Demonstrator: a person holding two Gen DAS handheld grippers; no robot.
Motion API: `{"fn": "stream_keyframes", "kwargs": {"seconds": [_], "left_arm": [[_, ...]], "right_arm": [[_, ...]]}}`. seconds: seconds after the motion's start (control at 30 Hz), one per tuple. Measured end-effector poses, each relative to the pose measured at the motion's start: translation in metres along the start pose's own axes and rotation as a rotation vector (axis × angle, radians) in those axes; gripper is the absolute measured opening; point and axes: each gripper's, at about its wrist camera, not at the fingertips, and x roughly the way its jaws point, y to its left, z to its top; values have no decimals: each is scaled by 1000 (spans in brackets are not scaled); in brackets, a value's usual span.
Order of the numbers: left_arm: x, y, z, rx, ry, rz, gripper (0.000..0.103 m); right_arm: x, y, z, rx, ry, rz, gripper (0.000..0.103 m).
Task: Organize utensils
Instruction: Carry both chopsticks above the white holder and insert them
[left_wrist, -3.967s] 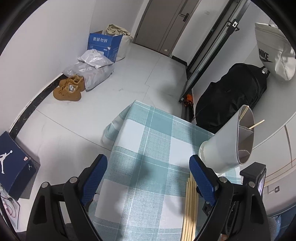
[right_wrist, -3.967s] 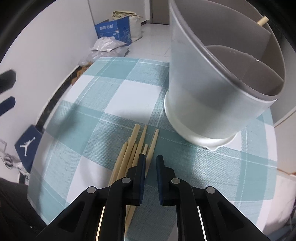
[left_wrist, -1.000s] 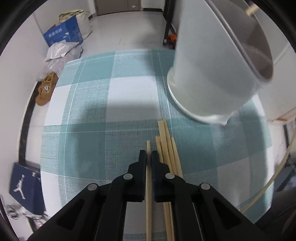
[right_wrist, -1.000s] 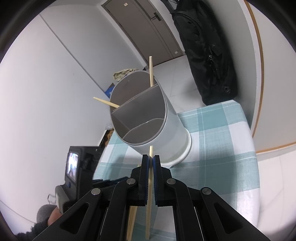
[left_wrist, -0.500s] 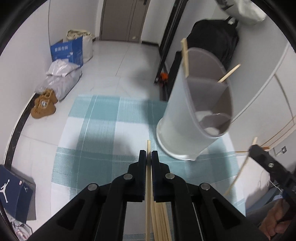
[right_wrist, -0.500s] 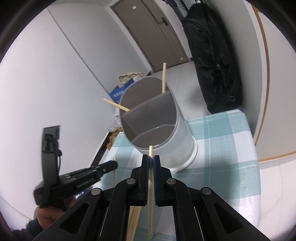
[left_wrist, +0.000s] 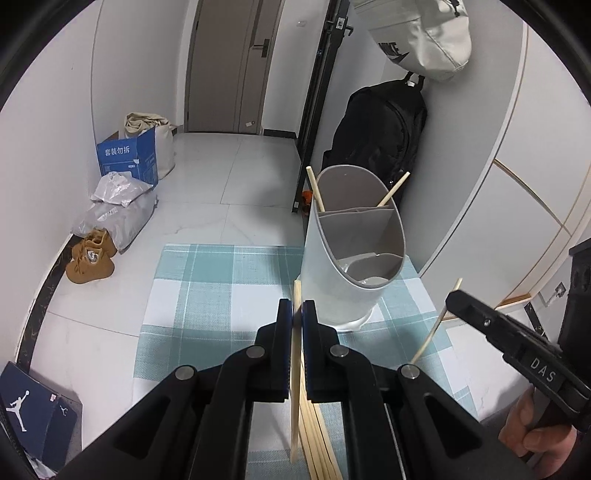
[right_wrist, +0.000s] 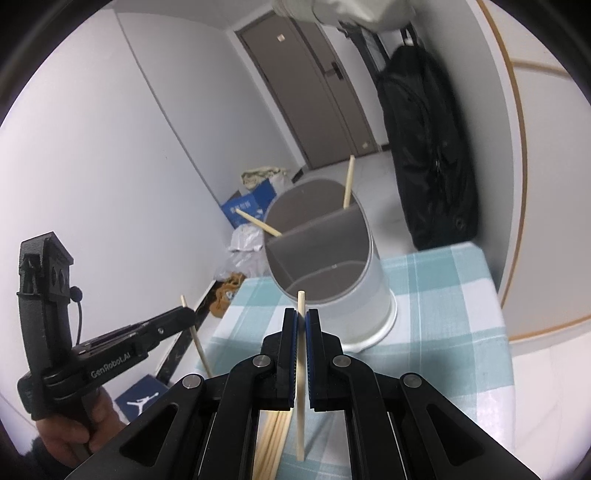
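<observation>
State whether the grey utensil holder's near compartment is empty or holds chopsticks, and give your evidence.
Empty: the utensil holder shows a bare floor in its near compartment; both chopsticks stand behind the divider.

A black backpack (left_wrist: 376, 136) hangs at one o'clock, a grey door (left_wrist: 225, 66) at twelve. At ten o'clock: blue box (left_wrist: 127, 157), tan shoes (left_wrist: 90, 260), and grey, perhaps plastic, bags (left_wrist: 116, 210).

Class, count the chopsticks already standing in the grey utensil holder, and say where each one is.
2. Both stand in the holder's rear compartment: one chopstick leans out at its left edge, the other chopstick at its right. Others may lie hidden lower inside.
</observation>
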Motion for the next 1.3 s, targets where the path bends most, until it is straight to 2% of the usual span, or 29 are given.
{"fn": "stream_keyframes", "kwargs": {"seconds": [0.7, 1.0, 1.3], "left_arm": [[-33, -17, 15, 77, -21, 2, 1], [-48, -23, 50, 50, -48, -29, 1], [-47, -30, 88, 34, -36, -43, 1]], "right_arm": [[-14, 30, 8, -91, -75, 3, 3], [-21, 27, 43, -44, -98, 6, 3], [-26, 21, 86, -27, -134, 10, 3]]}}
